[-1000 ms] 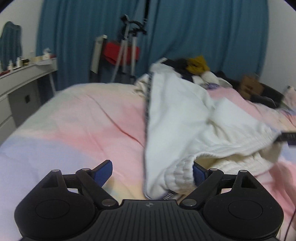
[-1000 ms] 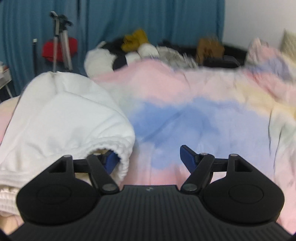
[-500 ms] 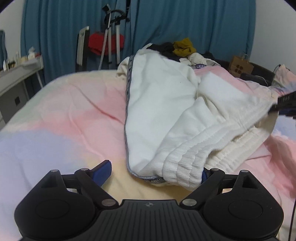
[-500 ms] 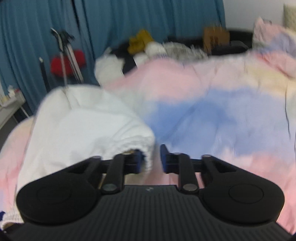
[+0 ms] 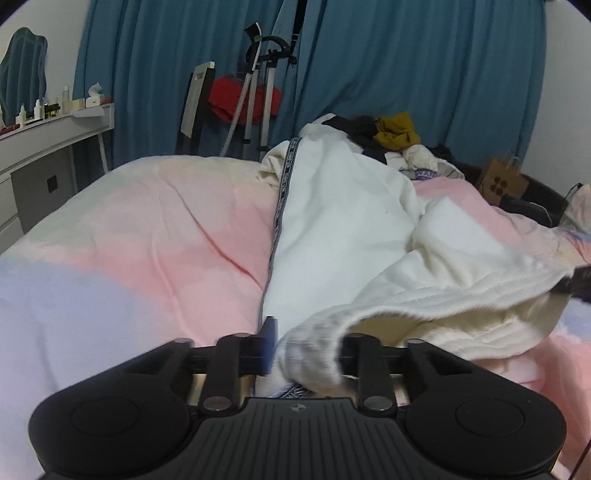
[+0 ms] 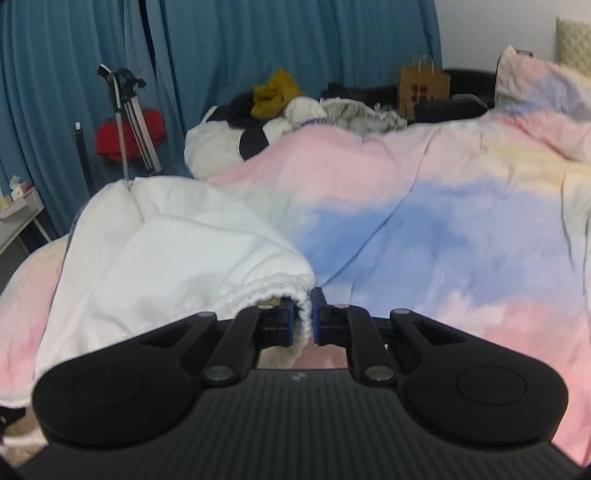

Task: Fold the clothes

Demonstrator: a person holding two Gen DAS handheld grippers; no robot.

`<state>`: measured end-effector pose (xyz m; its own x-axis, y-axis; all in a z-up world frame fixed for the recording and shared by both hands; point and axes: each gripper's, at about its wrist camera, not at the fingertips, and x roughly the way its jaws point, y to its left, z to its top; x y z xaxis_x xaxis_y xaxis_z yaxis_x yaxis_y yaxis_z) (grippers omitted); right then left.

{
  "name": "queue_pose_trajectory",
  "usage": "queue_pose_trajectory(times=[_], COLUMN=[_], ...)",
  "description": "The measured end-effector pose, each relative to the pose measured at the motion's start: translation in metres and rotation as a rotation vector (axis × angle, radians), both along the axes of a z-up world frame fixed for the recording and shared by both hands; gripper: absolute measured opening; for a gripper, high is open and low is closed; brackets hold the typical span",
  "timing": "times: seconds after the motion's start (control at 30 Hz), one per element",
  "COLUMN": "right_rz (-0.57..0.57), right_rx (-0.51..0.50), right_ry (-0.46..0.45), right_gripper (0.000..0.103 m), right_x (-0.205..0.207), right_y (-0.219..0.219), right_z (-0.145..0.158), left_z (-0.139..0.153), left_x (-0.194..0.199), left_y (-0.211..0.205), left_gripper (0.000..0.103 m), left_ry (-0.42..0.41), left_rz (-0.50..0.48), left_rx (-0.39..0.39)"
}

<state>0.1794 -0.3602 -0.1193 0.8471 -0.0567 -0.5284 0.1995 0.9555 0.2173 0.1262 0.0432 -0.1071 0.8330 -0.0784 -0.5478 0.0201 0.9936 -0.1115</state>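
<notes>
White sweatpants (image 5: 332, 221) lay on the pastel duvet (image 5: 129, 240), their long axis running from the ribbed waistband (image 5: 314, 354) at the near edge away toward the clothes pile (image 5: 391, 133) by the curtain. The left gripper (image 5: 304, 350) was closing on one waistband corner, the fabric bunched between its jaws; the right gripper (image 6: 303, 314) pinched the opposite corner, jaws pressed nearly together. Held at both corners, the garment could probably be lifted and straightened for folding, though blur obscured the left contact

Blue curtains (image 5: 406, 74), white wall (image 6: 491, 33), pastel bed cover (image 5: 147, 240), white dresser (image 5: 44, 147), tripod (image 5: 258, 85)
</notes>
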Motion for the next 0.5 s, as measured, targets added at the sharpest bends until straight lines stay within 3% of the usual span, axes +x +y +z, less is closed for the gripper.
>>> queue_pose_trajectory(times=[0.23, 0.37, 0.5], right_rz=[0.055, 0.189, 0.357], right_rx=[0.116, 0.205, 0.317], right_ry=[-0.097, -0.174, -0.27], right_gripper=[0.01, 0.01, 0.01], right_x=[-0.049, -0.092, -0.12], right_y=[0.035, 0.083, 0.15], right_z=[0.016, 0.042, 0.07], left_z=[0.075, 0.145, 0.215], left_x=[-0.004, 0.0, 0.01], left_y=[0.046, 0.097, 0.156], left_gripper=[0.018, 0.016, 0.014], left_ry=[-0.16, -0.271, -0.357], left_rz=[0.104, 0.161, 0.231], left_rx=[-0.07, -0.065, -0.012])
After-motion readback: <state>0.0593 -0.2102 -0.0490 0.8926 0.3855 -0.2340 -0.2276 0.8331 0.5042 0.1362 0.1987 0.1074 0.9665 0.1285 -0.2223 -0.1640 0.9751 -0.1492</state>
